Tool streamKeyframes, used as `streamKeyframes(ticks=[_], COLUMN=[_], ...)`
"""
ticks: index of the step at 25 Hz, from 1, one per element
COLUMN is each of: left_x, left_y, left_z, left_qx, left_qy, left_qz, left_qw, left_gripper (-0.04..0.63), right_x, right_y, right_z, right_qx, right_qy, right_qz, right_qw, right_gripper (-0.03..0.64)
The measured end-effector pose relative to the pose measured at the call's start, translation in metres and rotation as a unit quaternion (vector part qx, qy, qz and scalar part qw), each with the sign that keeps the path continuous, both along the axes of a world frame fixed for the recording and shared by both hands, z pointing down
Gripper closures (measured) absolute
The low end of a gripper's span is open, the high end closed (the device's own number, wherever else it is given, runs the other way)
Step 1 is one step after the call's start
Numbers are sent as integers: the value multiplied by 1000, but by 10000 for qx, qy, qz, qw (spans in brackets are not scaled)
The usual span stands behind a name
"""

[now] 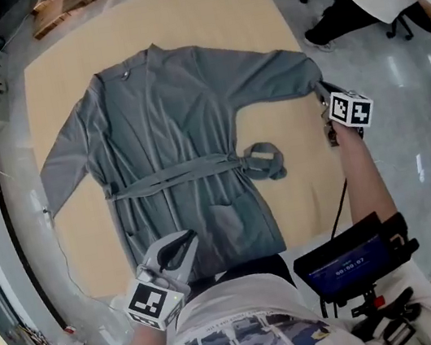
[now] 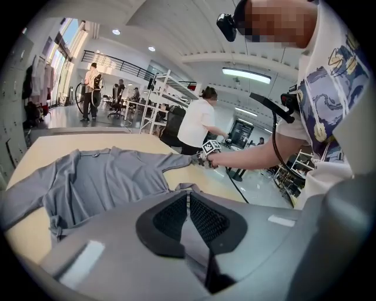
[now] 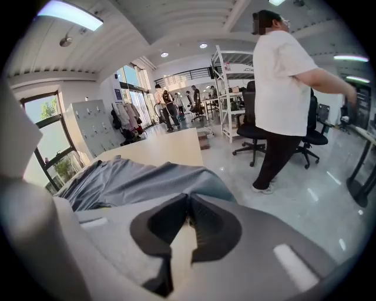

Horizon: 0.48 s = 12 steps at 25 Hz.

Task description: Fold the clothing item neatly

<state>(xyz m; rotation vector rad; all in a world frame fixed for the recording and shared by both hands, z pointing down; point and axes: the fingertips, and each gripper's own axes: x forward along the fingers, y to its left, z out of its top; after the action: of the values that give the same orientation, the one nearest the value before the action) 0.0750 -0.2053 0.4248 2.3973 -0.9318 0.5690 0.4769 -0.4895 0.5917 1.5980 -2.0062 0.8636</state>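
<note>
1. Currently, the robe [image 1: 168, 135] lies spread flat, front side up, on the table [image 1: 255, 20]; the collar points to the far edge; the hem lies toward the near edge, close to the person's body.
2. Belt [image 1: 171, 175]: runs straight across the waist; it is tied at the head view's right; a loop of it lies on the table just beside the robe's edge.
3. Sleeve [image 1: 273, 75] on the person's right: stretched out sideways toward the table's right edge; its cuff end sits at the tips of the right gripper [image 1: 322, 95].
4. Right gripper: held out on an extended arm; the jaws are clenched together on the cuff end of the sleeve; in the right gripper view the grey cloth rises in a hump directly ahead of the closed tips.
5. Left gripper [image 1: 181, 246]: held close to the body, above the hem at the near left; the jaws are clenched together with nothing between them; the tips point toward the robe and stay clear of the cloth.
6. Opposite sleeve [image 1: 62, 166]: angled outward and down toward the table's left edge; it lies flat.
7. Surroundings: a bystander [image 3: 282, 88] in a white top stands on the floor [image 3: 305, 188] beyond the table's right side; an office chair [image 3: 252, 126] stands just behind.
</note>
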Motion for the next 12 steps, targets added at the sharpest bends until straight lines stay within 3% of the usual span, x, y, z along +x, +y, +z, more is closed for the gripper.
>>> streamKeyframes(ticks=[12], left_x=[-33], left_y=[13], left_z=[-8], left_qx=[215], left_qy=[127], left_qz=[-426], left_qw=[9988], left_gripper=[575], right_x=[-77], right_y=[-17], right_z=[-65], right_qx=[582], right_qy=[-226], right_qz=[-393], right_qw=[9973], right_gripper=[595])
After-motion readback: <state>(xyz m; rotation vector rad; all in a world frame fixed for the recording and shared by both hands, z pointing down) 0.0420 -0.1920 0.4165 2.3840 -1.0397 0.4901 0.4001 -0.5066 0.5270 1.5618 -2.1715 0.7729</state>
